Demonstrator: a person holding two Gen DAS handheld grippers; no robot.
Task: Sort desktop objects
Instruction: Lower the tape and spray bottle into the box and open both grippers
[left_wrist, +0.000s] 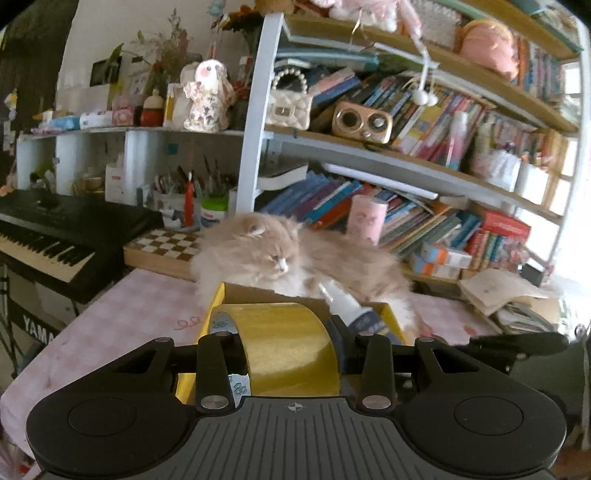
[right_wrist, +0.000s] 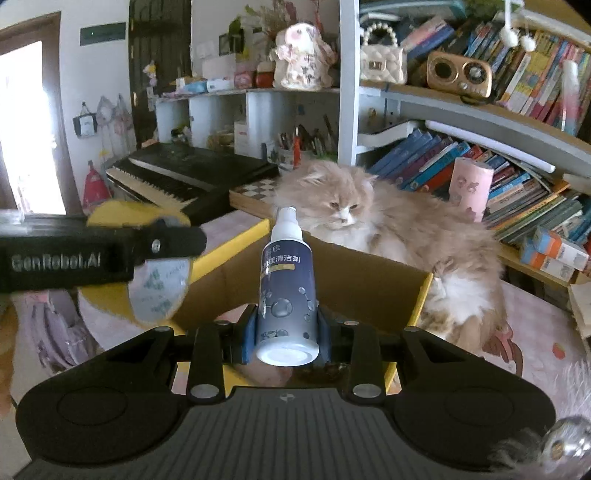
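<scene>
In the left wrist view my left gripper (left_wrist: 288, 332) is shut on a roll of yellow tape (left_wrist: 280, 343), held on edge above the near wall of a yellow cardboard box (left_wrist: 258, 293). My right gripper (right_wrist: 287, 332) is shut on a white and dark blue spray bottle (right_wrist: 286, 288). The bottle's base faces the camera and its nozzle points toward the box (right_wrist: 369, 273). That bottle (left_wrist: 351, 306) also shows just right of the tape. In the right wrist view the tape (right_wrist: 159, 288) hangs at the left under a black finger (right_wrist: 166, 240) of my left gripper.
A fluffy cream cat (right_wrist: 388, 229) lies right behind the box, against its far wall. A pink checked cloth (left_wrist: 122, 321) covers the desk. A keyboard (left_wrist: 55, 236) and chessboard (left_wrist: 162, 243) stand at the left, and crowded bookshelves (left_wrist: 406, 155) behind. Loose books (left_wrist: 506, 295) lie at the right.
</scene>
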